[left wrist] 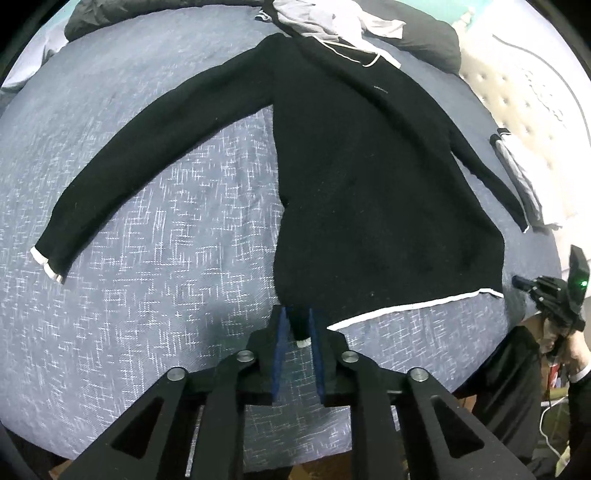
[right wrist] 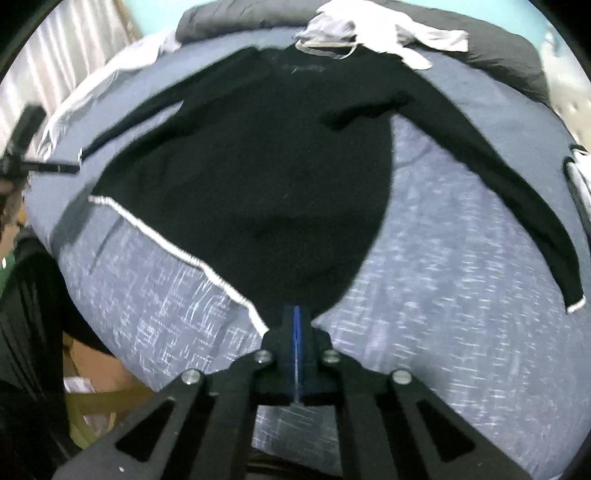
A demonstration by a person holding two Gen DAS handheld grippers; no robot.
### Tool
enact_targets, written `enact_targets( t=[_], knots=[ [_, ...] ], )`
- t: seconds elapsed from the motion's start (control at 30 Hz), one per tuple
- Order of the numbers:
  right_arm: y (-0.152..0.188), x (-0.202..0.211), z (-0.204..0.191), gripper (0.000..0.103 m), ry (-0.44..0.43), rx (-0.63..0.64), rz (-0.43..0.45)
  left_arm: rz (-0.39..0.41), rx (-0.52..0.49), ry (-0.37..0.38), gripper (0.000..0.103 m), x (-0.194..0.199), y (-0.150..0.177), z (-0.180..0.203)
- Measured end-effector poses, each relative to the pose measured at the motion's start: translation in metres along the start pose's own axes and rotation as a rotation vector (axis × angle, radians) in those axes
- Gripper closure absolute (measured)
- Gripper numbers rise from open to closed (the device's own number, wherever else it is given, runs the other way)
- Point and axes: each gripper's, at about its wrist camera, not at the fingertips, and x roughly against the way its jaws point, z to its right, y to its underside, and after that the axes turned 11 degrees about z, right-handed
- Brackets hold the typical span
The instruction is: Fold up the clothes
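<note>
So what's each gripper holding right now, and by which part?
The left gripper has the black sweater by its near-left hem corner, though its pads look slightly parted. The right gripper is shut on the near-right hem corner.

Two fisheye cameras, one riding on each of my claws, both tilted steeply down over the bed.

My left view sits close above the near left hem corner of the black long-sleeved sweater with white trim (left wrist: 369, 177), facing up its length towards the heap of grey and black clothes (left wrist: 332, 22). My right view looks from the other hem corner, equally close. Both share the sweater, the blue-grey patterned bedspread (left wrist: 147, 240) and that heap.
</note>
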Motion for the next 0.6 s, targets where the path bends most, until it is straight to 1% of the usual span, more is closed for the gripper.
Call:
enact_targets(
  t=[0.1, 0.13, 0.2, 0.27, 0.33, 0.37, 0.47, 0.57, 0.6],
  knots=[
    [0.0, 0.01, 0.01, 0.103, 0.001, -0.027, 0.026, -0.004, -0.003, 0.002, 0.079, -0.003, 0.0, 0.004],
    [-0.001, 0.012, 0.01, 0.103, -0.025, -0.037, 0.031, -0.004, -0.003, 0.003, 0.075, -0.004, 0.0, 0.005],
    [-0.003, 0.013, 0.008, 0.103, -0.074, -0.053, 0.034, -0.003, -0.004, -0.001, 0.072, -0.007, -0.001, 0.008],
    [-0.005, 0.008, -0.001, 0.099, -0.091, -0.035, 0.011, -0.006, -0.003, -0.004, 0.071, -0.008, -0.002, 0.01],
    [-0.007, -0.001, -0.017, 0.078, -0.082, 0.022, -0.011, -0.007, -0.004, -0.007, 0.071, -0.009, -0.003, 0.012],
    [-0.007, -0.005, -0.024, 0.064, -0.076, 0.048, -0.024, -0.006, -0.005, -0.008, 0.071, -0.009, -0.004, 0.013],
    [-0.005, -0.018, -0.037, 0.063, -0.043, 0.121, -0.066, 0.0, -0.006, -0.009, 0.071, -0.007, -0.006, 0.017],
    [-0.003, -0.034, -0.047, 0.063, 0.007, 0.208, -0.113, 0.007, -0.003, -0.01, 0.068, -0.004, -0.008, 0.016],
    [-0.001, -0.037, -0.049, 0.068, 0.02, 0.233, -0.123, 0.009, -0.001, -0.011, 0.066, -0.003, -0.008, 0.016]
  ],
)
